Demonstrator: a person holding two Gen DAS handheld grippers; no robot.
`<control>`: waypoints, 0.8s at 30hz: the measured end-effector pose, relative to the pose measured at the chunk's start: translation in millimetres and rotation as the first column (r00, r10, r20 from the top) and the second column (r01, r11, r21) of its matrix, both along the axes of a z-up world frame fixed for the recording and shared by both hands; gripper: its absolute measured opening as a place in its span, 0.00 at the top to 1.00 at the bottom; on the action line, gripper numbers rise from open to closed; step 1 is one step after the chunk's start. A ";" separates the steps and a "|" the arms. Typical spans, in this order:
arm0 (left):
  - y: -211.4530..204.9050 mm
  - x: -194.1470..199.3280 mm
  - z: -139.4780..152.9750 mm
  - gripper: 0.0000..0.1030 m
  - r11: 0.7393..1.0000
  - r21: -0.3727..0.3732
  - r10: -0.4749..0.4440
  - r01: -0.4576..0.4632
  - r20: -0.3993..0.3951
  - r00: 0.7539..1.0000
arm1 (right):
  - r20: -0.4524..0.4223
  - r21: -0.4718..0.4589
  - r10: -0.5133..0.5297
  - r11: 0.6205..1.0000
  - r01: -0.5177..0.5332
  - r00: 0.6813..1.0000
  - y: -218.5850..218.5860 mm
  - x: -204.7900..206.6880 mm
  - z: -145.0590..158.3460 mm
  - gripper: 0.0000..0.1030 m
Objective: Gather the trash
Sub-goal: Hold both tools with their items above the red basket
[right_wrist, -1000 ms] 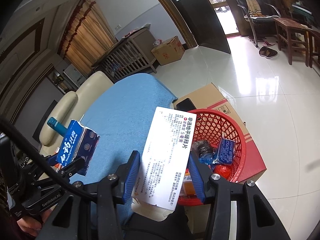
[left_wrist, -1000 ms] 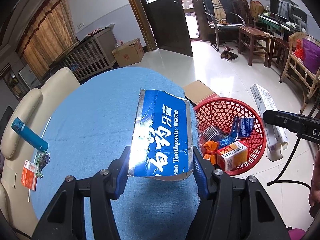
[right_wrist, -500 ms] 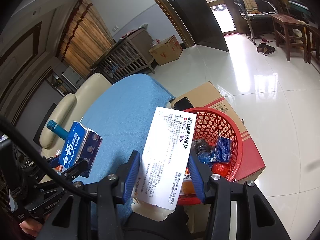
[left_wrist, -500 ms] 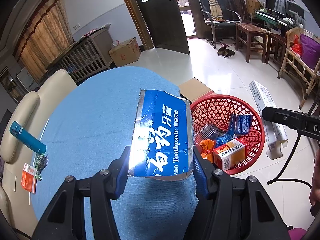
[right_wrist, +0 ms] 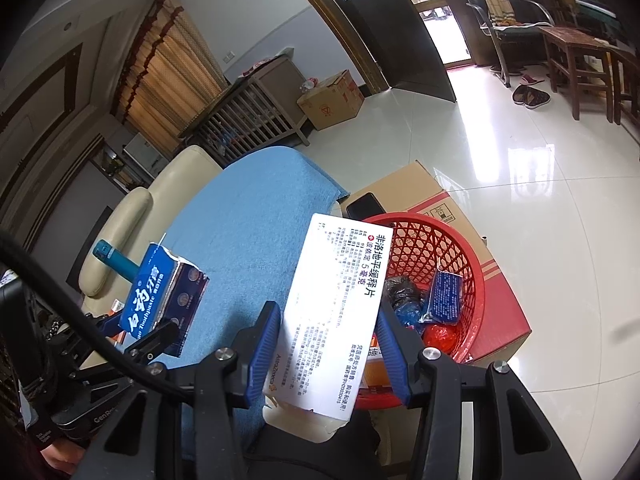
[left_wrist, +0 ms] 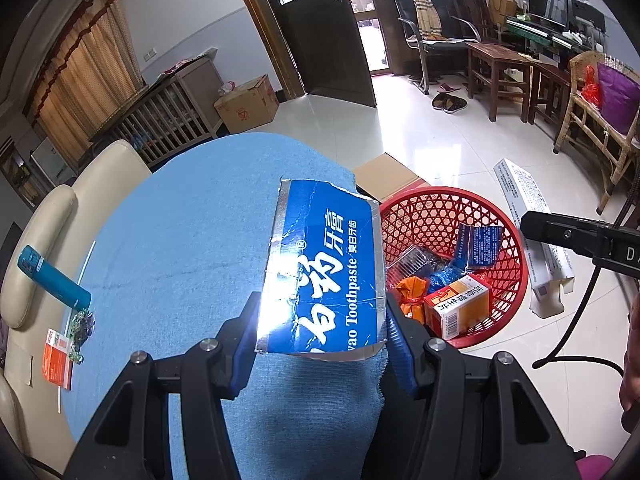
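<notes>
My left gripper (left_wrist: 320,344) is shut on a blue toothpaste box (left_wrist: 324,272) and holds it above the right edge of the blue cloth (left_wrist: 180,248), beside the red basket (left_wrist: 512,280). My right gripper (right_wrist: 326,354) is shut on a white medicine box (right_wrist: 336,312), held above the near rim of the red basket (right_wrist: 476,280). The basket holds an orange box (left_wrist: 460,308), a blue packet (left_wrist: 480,246) and several wrappers. The toothpaste box also shows in the right wrist view (right_wrist: 160,304), and the white box in the left wrist view (left_wrist: 532,224).
A blue lighter (left_wrist: 52,278), a small orange packet (left_wrist: 58,354) and a crumpled wrapper (left_wrist: 82,322) lie at the cloth's left edge by the cream sofa (left_wrist: 52,208). A cardboard box (right_wrist: 432,196) with a phone (right_wrist: 362,208) on it sits under the basket. Chairs and stools stand further right.
Both grippers have shifted slightly with their boxes still held; the basket and the lighter sit a little lower in the left wrist view than before.
</notes>
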State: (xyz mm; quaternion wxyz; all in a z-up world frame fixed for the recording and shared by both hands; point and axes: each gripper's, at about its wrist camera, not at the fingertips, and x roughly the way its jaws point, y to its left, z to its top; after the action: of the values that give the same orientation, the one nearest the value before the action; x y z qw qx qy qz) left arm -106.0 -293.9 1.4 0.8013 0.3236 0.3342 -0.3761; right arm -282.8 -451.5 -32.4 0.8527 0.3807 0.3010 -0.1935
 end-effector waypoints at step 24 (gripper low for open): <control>-1.4 -3.9 -3.0 0.43 1.000 -0.001 0.005 -0.005 -0.001 1.000 | 0.001 0.001 0.001 1.000 -0.001 1.000 -0.5 2.5 -5.6 0.50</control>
State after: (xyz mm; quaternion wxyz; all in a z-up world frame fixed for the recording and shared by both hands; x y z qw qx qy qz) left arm -110.0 -295.4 -1.7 0.8022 0.3223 0.3352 -0.3744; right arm -280.3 -452.0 -38.0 0.8527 0.3813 0.3008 -0.1925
